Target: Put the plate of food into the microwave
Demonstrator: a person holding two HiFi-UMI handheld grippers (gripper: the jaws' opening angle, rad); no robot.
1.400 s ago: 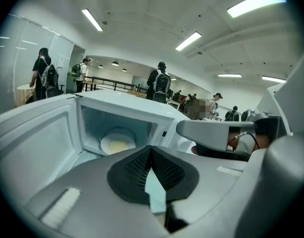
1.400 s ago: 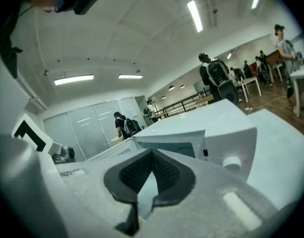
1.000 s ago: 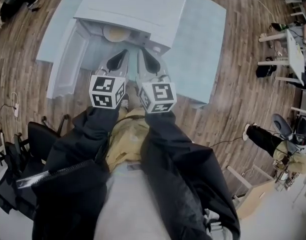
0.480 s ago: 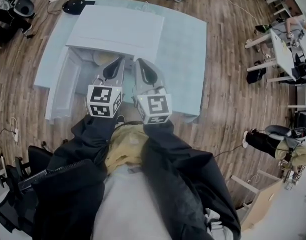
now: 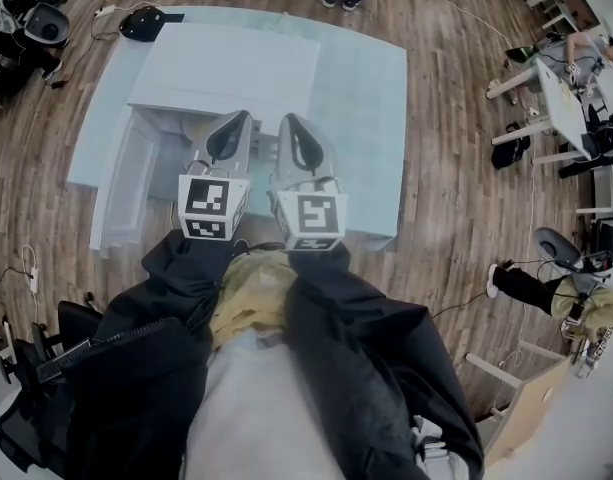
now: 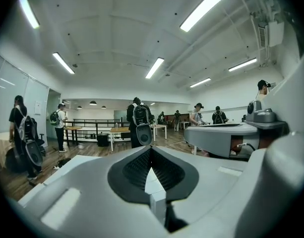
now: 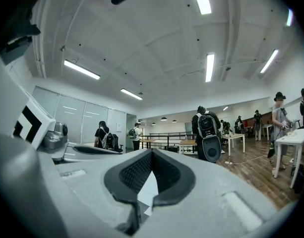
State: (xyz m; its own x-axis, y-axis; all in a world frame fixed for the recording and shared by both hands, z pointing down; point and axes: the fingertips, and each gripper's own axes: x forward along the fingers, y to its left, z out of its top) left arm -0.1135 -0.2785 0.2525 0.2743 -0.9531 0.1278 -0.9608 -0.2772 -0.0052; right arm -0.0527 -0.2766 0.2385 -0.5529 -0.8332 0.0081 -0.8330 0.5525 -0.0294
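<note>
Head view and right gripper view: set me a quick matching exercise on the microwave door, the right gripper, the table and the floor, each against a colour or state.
Things:
1. microwave door
2. right gripper
3. table
4. floor

Colours and states:
A. brown wood planks
B. shut, nothing between the fingers
C. swung open
D. light blue

Pairs: 1-C; 2-B; 3-D; 4-A
</note>
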